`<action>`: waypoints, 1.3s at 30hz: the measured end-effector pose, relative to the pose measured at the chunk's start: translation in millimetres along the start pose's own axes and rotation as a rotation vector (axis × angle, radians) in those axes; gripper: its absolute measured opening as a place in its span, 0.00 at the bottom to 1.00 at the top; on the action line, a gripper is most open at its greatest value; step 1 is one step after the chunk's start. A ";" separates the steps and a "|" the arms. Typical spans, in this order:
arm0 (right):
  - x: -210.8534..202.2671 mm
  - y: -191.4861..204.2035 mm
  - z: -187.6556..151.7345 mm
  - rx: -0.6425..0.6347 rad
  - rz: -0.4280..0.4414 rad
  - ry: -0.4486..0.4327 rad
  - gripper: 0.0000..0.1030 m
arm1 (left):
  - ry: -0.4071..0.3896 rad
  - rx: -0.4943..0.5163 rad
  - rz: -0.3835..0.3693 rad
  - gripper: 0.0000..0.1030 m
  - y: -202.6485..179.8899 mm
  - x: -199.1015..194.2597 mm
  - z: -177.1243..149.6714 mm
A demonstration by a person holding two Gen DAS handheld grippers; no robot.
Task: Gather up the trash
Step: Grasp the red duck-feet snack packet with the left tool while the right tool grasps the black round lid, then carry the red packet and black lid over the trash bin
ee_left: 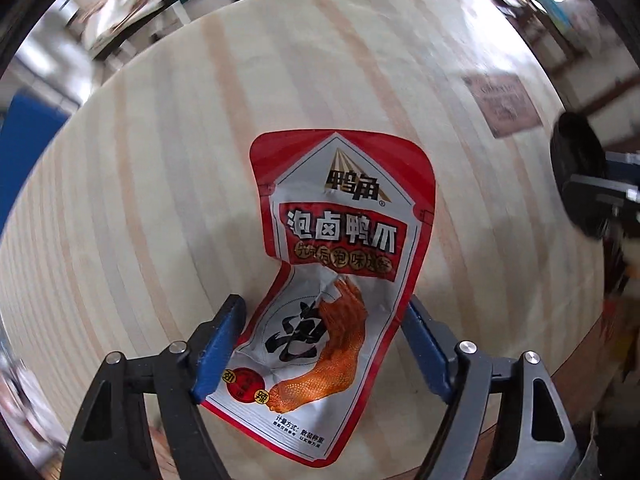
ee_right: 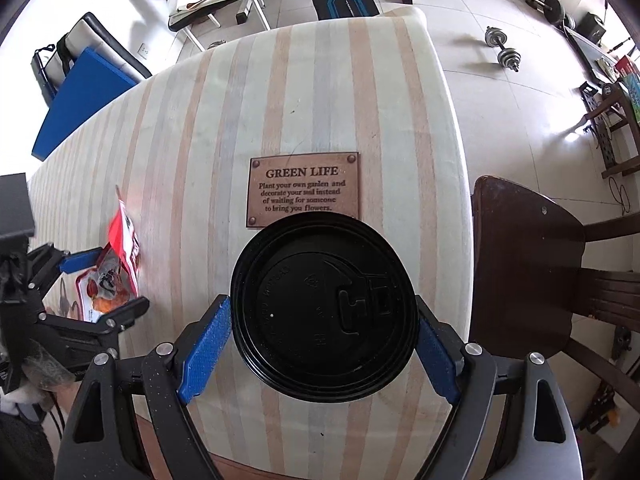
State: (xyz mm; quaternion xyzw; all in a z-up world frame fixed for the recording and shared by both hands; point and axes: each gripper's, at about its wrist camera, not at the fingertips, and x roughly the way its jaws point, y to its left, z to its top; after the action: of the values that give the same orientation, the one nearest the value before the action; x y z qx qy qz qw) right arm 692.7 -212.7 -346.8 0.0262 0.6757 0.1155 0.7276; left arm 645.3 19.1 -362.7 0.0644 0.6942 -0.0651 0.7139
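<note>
A red and white snack wrapper (ee_left: 336, 280) with a duck foot picture is held between the blue pads of my left gripper (ee_left: 322, 312), bent and lifted off the striped table (ee_left: 160, 200). It also shows in the right wrist view (ee_right: 116, 268), with the left gripper (ee_right: 104, 280) around it. My right gripper (ee_right: 322, 320) is shut on a cup with a black plastic lid (ee_right: 324, 304), one pad on each side. The lid also shows at the right edge of the left wrist view (ee_left: 576, 176).
A brown "GREEN LIFE" plaque (ee_right: 303, 190) lies on the table just beyond the cup. A dark wooden chair (ee_right: 532, 264) stands at the table's right side. Dumbbells (ee_right: 502, 50), a blue mat (ee_right: 80, 100) and benches are on the floor beyond.
</note>
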 end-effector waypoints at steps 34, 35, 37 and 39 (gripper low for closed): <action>52.1 90.0 -113.3 -0.351 -0.132 0.138 0.86 | 0.018 -0.721 0.026 0.65 -38.4 -11.2 -184.3; 51.0 88.9 -114.2 -0.353 -0.125 0.139 0.85 | 0.014 -0.724 0.022 0.64 -41.1 -13.8 -185.3; 43.8 83.4 -122.1 -0.352 -0.112 0.138 0.85 | 0.003 -0.728 0.021 0.64 -45.2 -19.1 -188.6; 38.0 81.7 -124.9 -0.352 -0.106 0.129 0.85 | -0.006 -0.733 0.014 0.63 -46.1 -23.3 -192.1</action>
State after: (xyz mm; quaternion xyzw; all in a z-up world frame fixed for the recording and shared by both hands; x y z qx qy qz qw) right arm 560.6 -140.2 -378.7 -0.1445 0.6909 0.1949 0.6810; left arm 447.4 8.9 -344.8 -0.1910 0.6690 0.1926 0.6920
